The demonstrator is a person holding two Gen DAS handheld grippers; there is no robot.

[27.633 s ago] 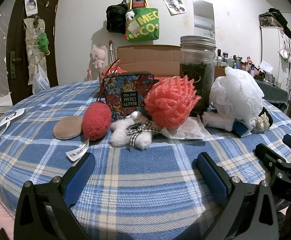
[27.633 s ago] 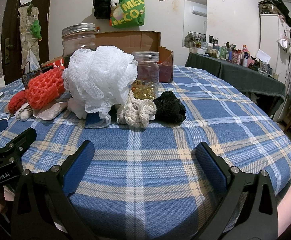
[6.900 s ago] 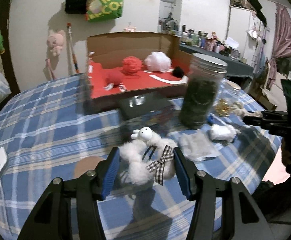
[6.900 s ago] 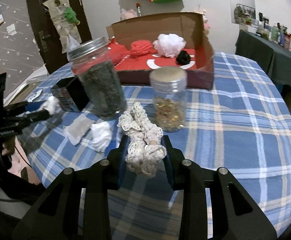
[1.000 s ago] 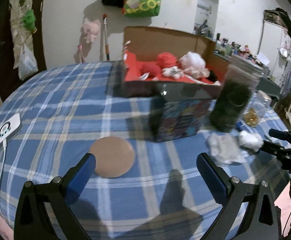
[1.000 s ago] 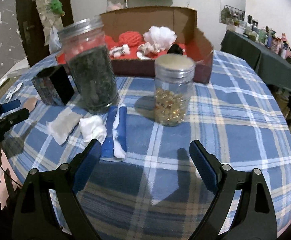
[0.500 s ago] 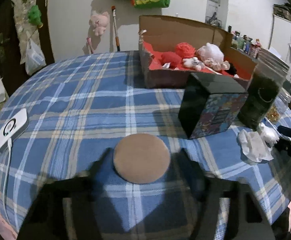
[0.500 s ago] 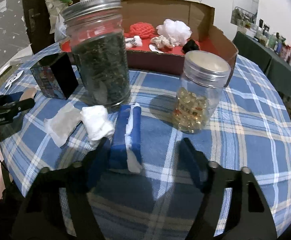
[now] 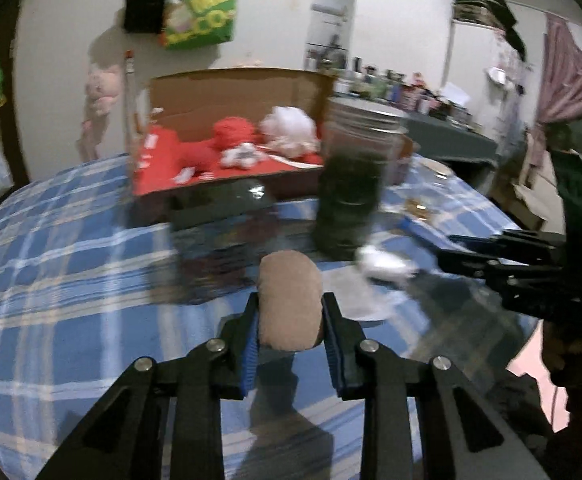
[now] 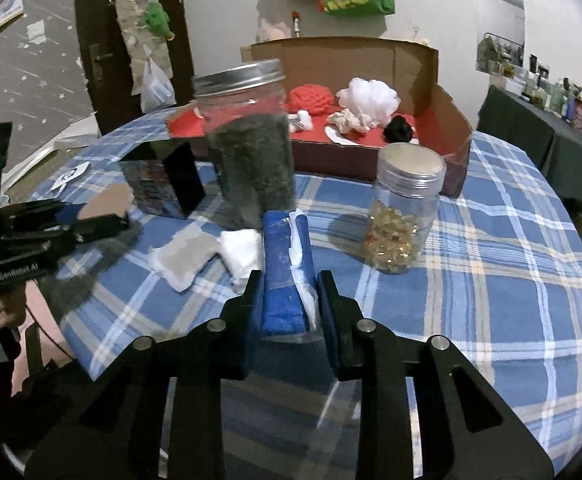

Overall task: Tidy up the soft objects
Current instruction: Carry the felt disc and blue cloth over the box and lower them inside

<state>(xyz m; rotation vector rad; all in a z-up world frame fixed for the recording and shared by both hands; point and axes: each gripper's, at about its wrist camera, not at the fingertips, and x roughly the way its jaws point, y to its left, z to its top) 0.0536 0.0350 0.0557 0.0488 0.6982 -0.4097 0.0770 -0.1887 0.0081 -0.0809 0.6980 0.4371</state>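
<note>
My left gripper [image 9: 290,334] is shut on a round tan pad [image 9: 289,300], bent between the fingers and lifted above the plaid table. My right gripper [image 10: 289,304] is shut on a folded blue and white cloth [image 10: 285,268], held just over the table. The open cardboard box [image 10: 411,64] with a red floor stands at the back and holds an orange puff [image 10: 311,98], a white puff [image 10: 369,96], a cream scrunchie [image 10: 347,120], a black scrunchie [image 10: 399,128] and a small white plush [image 9: 239,156]. A white wad [image 10: 243,250] and a flat white packet [image 10: 181,256] lie on the table.
A tall jar of dark contents [image 10: 251,148] and a small jar of yellow capsules [image 10: 403,220] stand before the box. A dark printed tin [image 10: 163,184] stands left of the tall jar. A white puck [image 10: 69,174] lies far left. The table edge [image 10: 571,380] curves near on the right.
My left gripper closed on the tan pad and lifted it off the table. My right gripper closed on the blue and white cloth.
</note>
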